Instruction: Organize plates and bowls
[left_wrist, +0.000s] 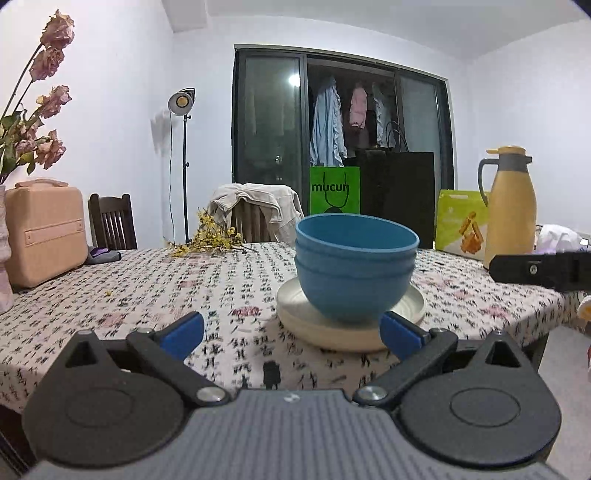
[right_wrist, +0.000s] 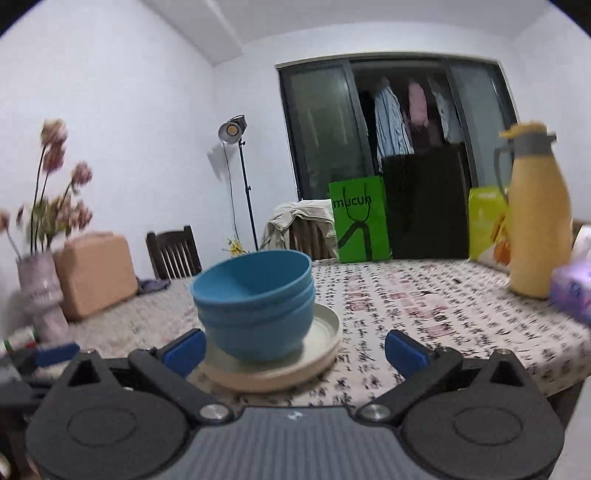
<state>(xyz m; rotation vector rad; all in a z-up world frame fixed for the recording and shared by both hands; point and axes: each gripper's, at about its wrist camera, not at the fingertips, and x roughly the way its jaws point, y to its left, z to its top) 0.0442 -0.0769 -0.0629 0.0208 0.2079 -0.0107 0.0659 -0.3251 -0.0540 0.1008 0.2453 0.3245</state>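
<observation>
Left wrist, green bag (left_wrist: 334, 190) reading "mucun", blue bowls (left_wrist: 355, 269)

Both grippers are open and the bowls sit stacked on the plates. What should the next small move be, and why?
Probably none beyond drawing both hands back. The blue bowls are nested on the cream plates, and the left gripper and right gripper are open with nothing held. No loose dishes show.

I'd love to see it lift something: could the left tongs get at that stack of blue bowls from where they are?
Probably yes. The left tongs stand wide open and empty, and the blue bowls, nested on the cream plates, sit just ahead, slightly right. Only bare tablecloth lies between.
</observation>
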